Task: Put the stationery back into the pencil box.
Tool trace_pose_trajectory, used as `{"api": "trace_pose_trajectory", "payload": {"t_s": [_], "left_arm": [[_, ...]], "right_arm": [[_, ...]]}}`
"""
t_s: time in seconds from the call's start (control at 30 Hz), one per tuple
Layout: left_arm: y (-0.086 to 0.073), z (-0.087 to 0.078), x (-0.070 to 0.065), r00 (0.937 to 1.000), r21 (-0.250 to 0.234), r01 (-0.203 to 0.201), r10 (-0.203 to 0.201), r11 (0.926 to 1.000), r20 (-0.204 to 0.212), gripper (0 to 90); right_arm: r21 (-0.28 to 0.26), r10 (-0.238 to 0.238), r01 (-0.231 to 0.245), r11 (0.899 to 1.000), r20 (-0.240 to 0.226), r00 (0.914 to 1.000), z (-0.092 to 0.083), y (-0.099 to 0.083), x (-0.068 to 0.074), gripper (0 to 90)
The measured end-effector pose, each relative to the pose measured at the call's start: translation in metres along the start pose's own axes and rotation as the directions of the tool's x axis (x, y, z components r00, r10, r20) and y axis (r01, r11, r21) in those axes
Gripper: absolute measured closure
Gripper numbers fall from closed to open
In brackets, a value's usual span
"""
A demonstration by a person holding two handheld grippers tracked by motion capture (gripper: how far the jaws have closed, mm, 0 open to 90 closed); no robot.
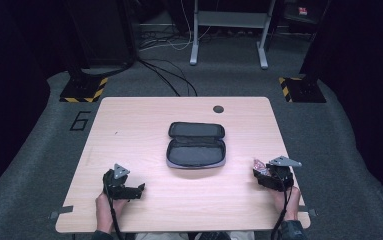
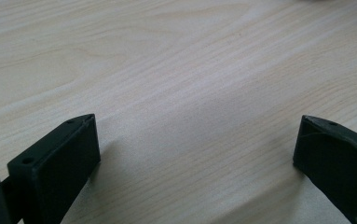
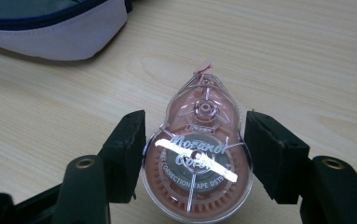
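- Our right tool [image 3: 195,154] pinches a pink correction tape dispenser [image 3: 197,163] by its wide round body, near the worktop's [image 1: 144,115] right edge.
- The dispenser's long axis runs straight out from the tool, its narrow tip toward the open pencil case [image 1: 196,145] at the worktop's centre.
- Our left tool [image 2: 195,149] stands spread over bare wood near the front left, with open room between it and the case.

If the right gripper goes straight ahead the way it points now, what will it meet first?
Probably the open pencil case. The right gripper, shut on a pink correction tape, points across bare table toward the case's light edge, though it may pass just beside it; depth is unclear.
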State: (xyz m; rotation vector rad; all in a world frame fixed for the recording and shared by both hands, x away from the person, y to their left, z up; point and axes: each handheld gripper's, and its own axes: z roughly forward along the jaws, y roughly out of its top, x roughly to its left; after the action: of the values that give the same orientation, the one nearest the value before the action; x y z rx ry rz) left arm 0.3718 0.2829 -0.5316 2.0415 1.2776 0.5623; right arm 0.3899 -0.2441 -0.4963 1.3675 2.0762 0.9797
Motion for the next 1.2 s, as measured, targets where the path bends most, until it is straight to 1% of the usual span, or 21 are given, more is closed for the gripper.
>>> {"api": "trace_pose_trajectory", "payload": {"t_s": [0.03, 0.1, 0.2, 0.23, 0.27, 0.4, 0.43, 0.47, 0.53, 0.57, 0.6, 0.63, 0.67, 0.7, 0.8, 0.83, 0.87, 0.9, 0.93, 1.13, 1.2], "left_arm": [[0.0, 0.0, 0.0, 1.0, 0.0, 0.0, 0.0, 1.0, 0.0, 0.3], [0.0, 0.0, 0.0, 1.0, 0.0, 0.0, 0.0, 1.0, 0.0, 0.4], [0.0, 0.0, 0.0, 1.0, 0.0, 0.0, 0.0, 1.0, 0.0, 0.3], [0.0, 0.0, 0.0, 1.0, 0.0, 0.0, 0.0, 1.0, -0.001, 0.4], [0.0, -0.001, 0.0, 1.0, 0.009, -0.002, 0.002, 1.0, 0.005, 0.4], [0.0, -0.001, 0.0, 1.0, 0.009, -0.002, 0.002, 1.0, 0.005, 0.4], [0.0, -0.001, 0.0, 1.0, 0.008, -0.001, 0.001, 1.0, 0.005, 0.4], [0.0, -0.001, 0.0, 1.0, 0.009, -0.003, 0.003, 1.0, 0.003, 0.5], [0.0, -0.001, 0.0, 1.0, 0.009, -0.002, 0.002, 1.0, 0.003, 0.5], [0.0, -0.001, 0.0, 1.0, 0.009, -0.001, 0.001, 1.0, 0.003, 0.5], [0.0, 0.0, -0.001, 1.0, 0.001, 0.008, -0.008, 1.0, 0.001, 0.5], [0.0, 0.0, 0.0, 1.0, 0.002, 0.008, -0.008, 1.0, 0.001, 0.5], [0.0, 0.0, 0.0, 1.0, 0.002, 0.008, -0.008, 1.0, 0.001, 0.5], [0.0, 0.0, 0.0, 1.0, 0.002, 0.008, -0.008, 1.0, 0.001, 0.5], [0.0, 0.0, -0.001, 1.0, 0.001, 0.01, -0.01, 1.0, 0.001, 0.5], [0.0, 0.0, -0.001, 1.0, 0.001, 0.009, -0.009, 1.0, 0.001, 0.5], [0.0, 0.0, -0.001, 1.0, 0.001, 0.008, -0.008, 1.0, 0.001, 0.5], [0.0, 0.0, -0.001, 1.0, 0.001, 0.008, -0.008, 1.0, 0.001, 0.6], [0.0, 0.001, -0.001, 0.9999, -0.009, 0.011, -0.011, 0.9999, -0.004, 0.6], [0.0, 0.0, -0.001, 1.0, -0.006, 0.008, -0.008, 1.0, -0.004, 0.6], [0.0, 0.0, 0.0, 1.0, -0.005, 0.007, -0.007, 1.0, -0.003, 0.6]], "right_arm": [[-0.001, 0.011, -0.011, 1.0, 0.0, 0.9999, -0.001, 0.001, 0.002, 39.5], [-0.005, -0.007, 0.007, 1.0, -0.001, 1.0, -0.003, 0.003, 0.003, 39.5], [-0.016, -0.012, 0.012, 1.0, -0.004, 0.9999, -0.006, 0.006, 0.005, 39.5], [-0.017, -0.023, 0.023, 1.0, -0.001, 0.9997, -0.006, 0.007, 0.006, 39.5], [-0.017, -0.021, 0.021, 1.0, -0.001, 0.9998, -0.007, 0.008, 0.007, 39.5], [-0.02, -0.033, 0.033, 0.999, -0.003, 0.9994, -0.01, 0.013, 0.01, 39.5], [-0.027, -0.044, 0.043, 0.999, -0.001, 0.9991, -0.011, 0.015, 0.01, 39.5], [-0.022, -0.04, 0.04, 0.999, -0.001, 0.9992, -0.012, 0.016, 0.012, 39.5], [-0.037, -0.054, 0.054, 0.998, -0.003, 0.9985, -0.013, 0.02, 0.013, 39.5], [-0.036, -0.05, 0.049, 0.998, -0.006, 0.9988, -0.014, 0.022, 0.014, 39.5], [-0.047, -0.059, 0.059, 0.997, -0.01, 0.9982, -0.014, 0.024, 0.015, 39.5], [-0.048, -0.064, 0.063, 0.997, -0.007, 0.998, -0.015, 0.026, 0.016, 39.5], [-0.05, -0.061, 0.06, 0.997, -0.007, 0.9981, -0.015, 0.027, 0.018, 39.5], [-0.046, -0.075, 0.075, 0.996, -0.013, 0.9971, -0.015, 0.03, 0.018, 39.5], [-0.055, -0.076, 0.075, 0.996, -0.02, 0.9969, -0.015, 0.035, 0.021, 39.5], [-0.054, -0.088, 0.087, 0.995, -0.019, 0.9959, -0.015, 0.037, 0.022, 39.5], [-0.053, -0.089, 0.087, 0.995, -0.026, 0.9957, -0.015, 0.038, 0.024, 39.5], [-0.063, -0.095, 0.093, 0.994, -0.026, 0.9951, -0.014, 0.04, 0.025, 39.5], [-0.059, -0.095, 0.093, 0.994, -0.035, 0.9948, -0.014, 0.042, 0.026, 39.5], [-0.071, -0.124, 0.121, 0.99, -0.048, 0.9911, -0.01, 0.054, 0.033, 39.5], [-0.075, -0.126, 0.122, 0.99, -0.05, 0.9908, -0.009, 0.057, 0.036, 39.5]]}}
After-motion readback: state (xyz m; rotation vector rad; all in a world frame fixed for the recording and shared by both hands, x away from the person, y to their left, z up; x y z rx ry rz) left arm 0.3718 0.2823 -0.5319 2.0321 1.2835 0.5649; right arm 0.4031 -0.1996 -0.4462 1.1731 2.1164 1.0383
